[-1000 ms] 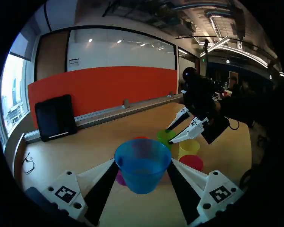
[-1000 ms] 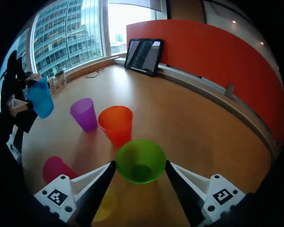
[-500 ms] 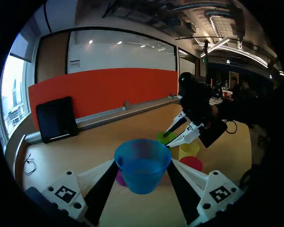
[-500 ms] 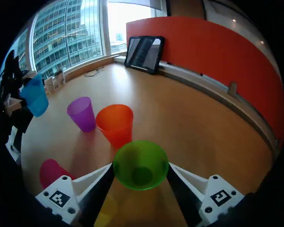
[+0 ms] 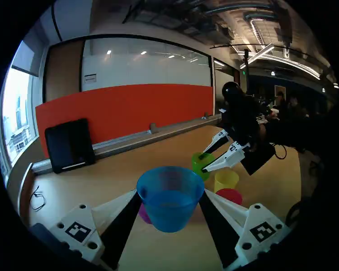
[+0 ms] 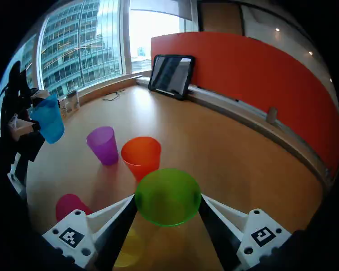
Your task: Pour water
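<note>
Counter: a wide wooden top running from the window edge to the edge under the orange wall. Its bare middle leaves room to bring two cups together.
Tablet: dark, propped upright at the counter's far edge near the window corner, well apart from the cups and away from any spill.
Left gripper: its fingers are closed narrow on the blue cup, one pressing each side, rim upward so that nothing runs out early.
Right gripper: its fingers clamp the green cup from both sides in the same way, with the open mouth up to receive.
Blue cup: clear of the counter toward the window-side edge. This is the pouring cup, by my reading.
Green cup: raised off the counter just above the yellow cup, well apart from the blue one. The two must close up before any pour.
Orange cup and purple cup: upright side by side in the counter's middle, between the two held cups.
Yellow cup and pink cup: upright, close together near the counter's near edge, below the right gripper.
Water: a paler band low in the blue cup looks like a shallow fill – the task's thing sits there, unpoured.
</note>
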Tool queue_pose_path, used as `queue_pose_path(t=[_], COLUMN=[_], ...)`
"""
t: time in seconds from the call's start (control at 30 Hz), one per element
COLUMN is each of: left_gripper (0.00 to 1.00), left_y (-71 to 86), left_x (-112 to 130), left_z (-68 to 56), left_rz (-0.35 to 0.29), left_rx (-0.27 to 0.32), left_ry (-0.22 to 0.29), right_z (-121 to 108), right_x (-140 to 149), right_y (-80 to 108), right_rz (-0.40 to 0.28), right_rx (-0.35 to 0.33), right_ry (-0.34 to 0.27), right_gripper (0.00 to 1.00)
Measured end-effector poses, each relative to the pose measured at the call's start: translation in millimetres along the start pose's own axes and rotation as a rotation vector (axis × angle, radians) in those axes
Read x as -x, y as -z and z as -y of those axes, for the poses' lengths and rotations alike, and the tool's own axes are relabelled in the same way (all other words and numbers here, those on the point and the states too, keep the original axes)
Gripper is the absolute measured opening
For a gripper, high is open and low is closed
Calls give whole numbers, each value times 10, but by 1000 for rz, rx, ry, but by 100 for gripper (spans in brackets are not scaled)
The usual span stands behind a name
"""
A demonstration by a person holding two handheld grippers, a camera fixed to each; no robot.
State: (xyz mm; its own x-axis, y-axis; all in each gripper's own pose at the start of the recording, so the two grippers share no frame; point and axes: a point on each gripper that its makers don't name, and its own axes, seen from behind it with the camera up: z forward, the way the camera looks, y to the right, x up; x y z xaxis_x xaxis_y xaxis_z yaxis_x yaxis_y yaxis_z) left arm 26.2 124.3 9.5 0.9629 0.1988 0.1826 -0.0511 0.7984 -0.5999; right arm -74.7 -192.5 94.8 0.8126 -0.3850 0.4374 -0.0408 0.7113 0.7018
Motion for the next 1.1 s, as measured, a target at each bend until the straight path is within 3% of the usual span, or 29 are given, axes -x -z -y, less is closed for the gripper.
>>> queue_pose_path(t=[0.53,1.1], left_gripper=[86,86], left_y=[13,79], left_x=[-184,-517], left_z=[-2,-64], left_rz=[-41,-109], left_rx=[-11,-11], left_ry=[9,-9], right_z=[87,264], right_x=[-456,-893], right_y=[614,1035], right_rz=[-185,-394], right_rx=[57,93], right_ry=[64,82], right_gripper=[93,93])
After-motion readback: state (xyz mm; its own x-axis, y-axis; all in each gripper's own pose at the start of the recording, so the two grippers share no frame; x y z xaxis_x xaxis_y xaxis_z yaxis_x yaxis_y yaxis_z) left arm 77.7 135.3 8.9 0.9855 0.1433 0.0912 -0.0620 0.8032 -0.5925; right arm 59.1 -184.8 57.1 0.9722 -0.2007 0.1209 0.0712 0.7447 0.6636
